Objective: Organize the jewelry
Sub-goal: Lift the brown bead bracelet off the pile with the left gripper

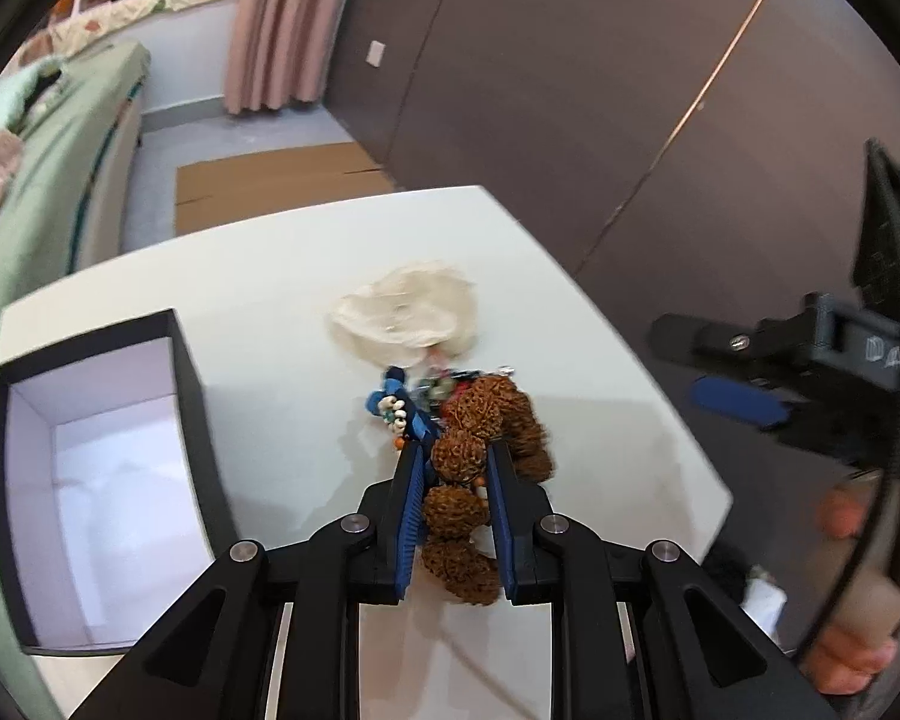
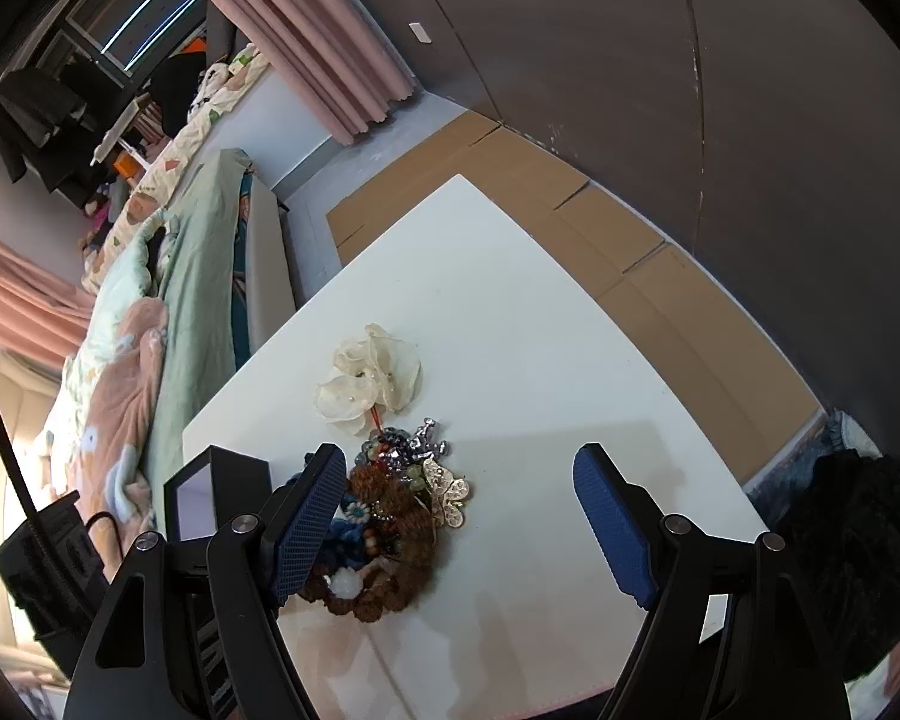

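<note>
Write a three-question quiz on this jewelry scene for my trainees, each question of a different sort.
1. True or false: the left claw grips the brown bead bracelet.
2. The black box holds: A) rings B) nothing visible C) the flower.
3. Fill in: the right claw stands ___.

Key: 1 true. 2 B. 3 open. The cream flower lies on the white table beside the butterfly charm.

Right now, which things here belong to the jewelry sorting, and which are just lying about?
Job:
walnut-bead bracelet, held by left gripper
jewelry pile
fabric flower
open black box

Lying about:
flattened cardboard
bedding
pink curtain
</note>
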Tool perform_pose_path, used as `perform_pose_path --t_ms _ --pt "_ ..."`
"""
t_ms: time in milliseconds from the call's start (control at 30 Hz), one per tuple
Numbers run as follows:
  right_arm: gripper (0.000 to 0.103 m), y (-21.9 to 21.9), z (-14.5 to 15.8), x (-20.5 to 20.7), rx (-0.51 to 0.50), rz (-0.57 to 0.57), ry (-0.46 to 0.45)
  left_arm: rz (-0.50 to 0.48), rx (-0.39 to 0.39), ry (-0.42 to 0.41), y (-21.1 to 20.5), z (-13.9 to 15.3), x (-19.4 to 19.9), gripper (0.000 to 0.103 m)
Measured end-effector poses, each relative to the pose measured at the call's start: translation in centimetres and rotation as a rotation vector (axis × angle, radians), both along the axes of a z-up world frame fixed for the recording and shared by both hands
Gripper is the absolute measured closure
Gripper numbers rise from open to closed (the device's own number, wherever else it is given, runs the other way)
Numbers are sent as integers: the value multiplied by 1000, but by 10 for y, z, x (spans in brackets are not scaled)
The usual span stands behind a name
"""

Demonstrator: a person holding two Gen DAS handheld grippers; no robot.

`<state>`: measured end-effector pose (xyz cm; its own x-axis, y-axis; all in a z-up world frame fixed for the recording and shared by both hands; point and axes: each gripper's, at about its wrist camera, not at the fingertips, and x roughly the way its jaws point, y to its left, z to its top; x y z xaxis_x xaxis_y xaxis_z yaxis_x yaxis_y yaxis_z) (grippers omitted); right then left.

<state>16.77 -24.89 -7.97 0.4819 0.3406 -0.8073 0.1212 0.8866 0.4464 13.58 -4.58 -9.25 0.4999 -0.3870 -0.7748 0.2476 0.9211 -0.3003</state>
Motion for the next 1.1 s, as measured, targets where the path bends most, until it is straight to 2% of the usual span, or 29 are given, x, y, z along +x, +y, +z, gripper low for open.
perform_pose_path --t_ms 100,267,400,567,833,900,1000,1100 --pt "23 0 1 0 2 1 2 2 31 -15 -1 3 -1 80" --pt "23 0 1 -2 -2 -3 -7 -10 29 -17 -1 2 0 72" --pt "23 -4 1 -3 5 -7 -6 -10 39 -6 -6 -5 5 72" --pt "23 -11 3 -4 16 -10 -13 8 125 -41 -14 -11 8 72" --pt "23 -13 5 -5 21 -2 -13 21 213 -57 -21 -21 15 72" --pt "23 -12 6 -6 21 4 -13 27 194 -64 -19 -21 14 73" --pt "23 -10 6 -5 16 11 -12 51 118 -59 -9 -16 13 86" --pt "23 -10 4 -3 18 13 -6 63 42 -68 3 -3 10 86"
